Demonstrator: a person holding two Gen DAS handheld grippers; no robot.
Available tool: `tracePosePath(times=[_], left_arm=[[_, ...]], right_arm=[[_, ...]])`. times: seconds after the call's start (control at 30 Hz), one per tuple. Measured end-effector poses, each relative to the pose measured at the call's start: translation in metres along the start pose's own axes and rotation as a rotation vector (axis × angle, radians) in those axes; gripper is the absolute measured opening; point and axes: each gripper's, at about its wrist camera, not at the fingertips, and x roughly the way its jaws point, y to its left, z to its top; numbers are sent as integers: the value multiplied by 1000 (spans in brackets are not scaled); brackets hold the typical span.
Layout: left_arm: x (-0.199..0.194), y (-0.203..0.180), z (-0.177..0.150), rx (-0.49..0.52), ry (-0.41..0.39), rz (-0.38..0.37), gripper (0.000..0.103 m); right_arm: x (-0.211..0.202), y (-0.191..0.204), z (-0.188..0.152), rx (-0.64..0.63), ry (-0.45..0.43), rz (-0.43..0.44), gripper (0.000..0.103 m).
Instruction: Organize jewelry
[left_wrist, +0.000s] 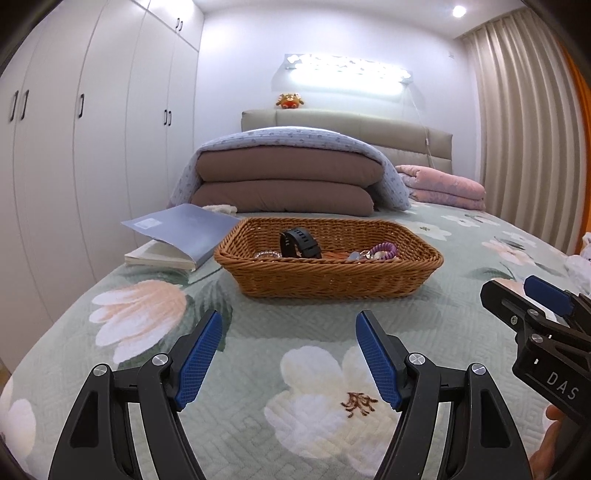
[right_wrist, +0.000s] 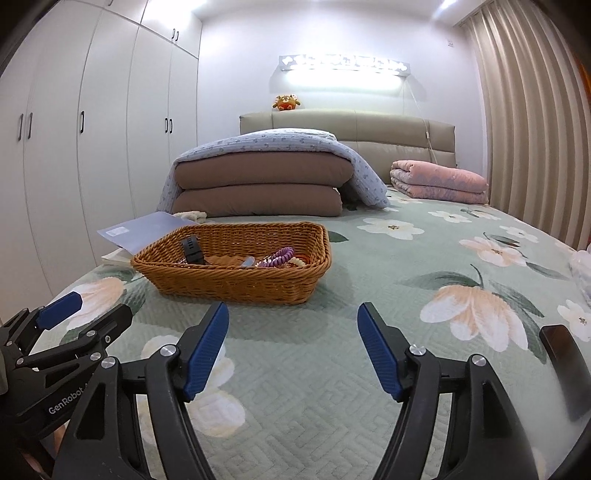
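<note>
A brown wicker basket (left_wrist: 332, 280) stands on the floral bedspread ahead of both grippers; it also shows in the right wrist view (right_wrist: 236, 284). Inside lie a black watch (left_wrist: 299, 243), a purple coil bracelet (left_wrist: 384, 252), a clear bead bracelet (left_wrist: 266, 254) and other small pieces. In the right wrist view the watch (right_wrist: 192, 251) and purple coil (right_wrist: 279, 256) show too. My left gripper (left_wrist: 289, 321) is open and empty, short of the basket. My right gripper (right_wrist: 293, 314) is open and empty, to the basket's right front.
A blue-covered book (left_wrist: 177, 236) lies left of the basket. Folded brown quilts (left_wrist: 288, 184) and a pink blanket (left_wrist: 443, 184) sit by the headboard. White wardrobes (left_wrist: 92, 147) line the left side, curtains (left_wrist: 524, 129) the right. A dark flat object (right_wrist: 565, 369) lies at right.
</note>
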Motion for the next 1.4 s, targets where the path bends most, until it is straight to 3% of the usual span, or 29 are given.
tracePosePath(times=[0.93, 1.07, 1.4], left_arm=[[2, -1, -1, 4, 7, -3, 76], [1, -4, -1, 17, 4, -3, 76], [1, -5, -2, 20, 6, -5, 76]], right_arm=[[4, 3, -2, -4, 16, 6, 75], [3, 2, -1, -2, 12, 4, 80], [2, 2, -2, -8, 8, 4, 81]])
